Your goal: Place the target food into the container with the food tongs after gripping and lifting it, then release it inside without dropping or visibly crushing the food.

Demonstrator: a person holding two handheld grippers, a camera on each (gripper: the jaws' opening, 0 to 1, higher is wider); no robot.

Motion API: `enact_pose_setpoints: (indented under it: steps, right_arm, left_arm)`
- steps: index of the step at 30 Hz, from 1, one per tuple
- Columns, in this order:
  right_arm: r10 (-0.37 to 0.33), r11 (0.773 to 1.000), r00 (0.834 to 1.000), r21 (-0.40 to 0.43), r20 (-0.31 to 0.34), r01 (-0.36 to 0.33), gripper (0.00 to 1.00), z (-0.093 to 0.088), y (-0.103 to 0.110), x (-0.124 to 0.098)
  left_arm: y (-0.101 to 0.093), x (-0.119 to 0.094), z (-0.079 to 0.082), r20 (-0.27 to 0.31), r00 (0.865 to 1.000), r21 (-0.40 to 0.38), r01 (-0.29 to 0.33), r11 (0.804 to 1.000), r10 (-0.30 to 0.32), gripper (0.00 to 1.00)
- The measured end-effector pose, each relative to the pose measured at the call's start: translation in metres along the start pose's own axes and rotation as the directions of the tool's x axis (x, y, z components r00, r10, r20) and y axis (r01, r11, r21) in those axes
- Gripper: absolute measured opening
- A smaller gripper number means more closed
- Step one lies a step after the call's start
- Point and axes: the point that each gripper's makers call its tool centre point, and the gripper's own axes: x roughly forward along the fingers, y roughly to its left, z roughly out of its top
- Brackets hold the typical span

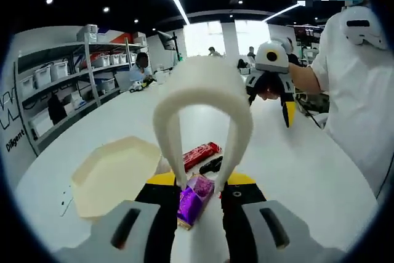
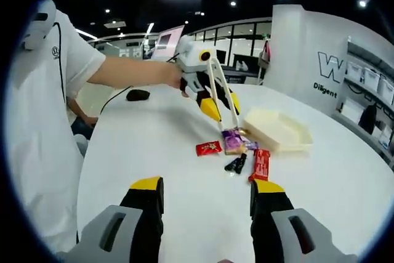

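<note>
The left gripper (image 1: 200, 196) clamps white food tongs (image 1: 203, 100), whose tips straddle a purple snack packet (image 1: 194, 198). The cream container (image 1: 114, 173) lies just left. Squeeze gently, lift level. The right gripper (image 2: 206, 204) hangs open, well apart.

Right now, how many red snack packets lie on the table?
2. A small red packet lies left of the purple packet; a long red packet lies nearer the tray. Others may be hidden.
</note>
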Motion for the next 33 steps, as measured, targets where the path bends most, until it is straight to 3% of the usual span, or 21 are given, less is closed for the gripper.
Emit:
enact_pose_setpoints:
  steps: [17, 33]
  right_arm:
    - [0.002, 1.0, 1.0, 0.021, -0.001, -0.002, 0.53, -0.007, -0.004, 0.001]
    - [0.006, 1.0, 1.0, 0.026, 0.003, -0.006, 0.52, -0.009, -0.006, 0.002]
  left_arm:
    - [0.002, 0.012, -0.014, -0.102, 0.991, 0.021, 0.088, 0.996, -0.085, 0.25]
    - [0.009, 0.017, -0.023, -0.19, 0.976, 0.067, 0.118, 0.991, -0.103, 0.25]
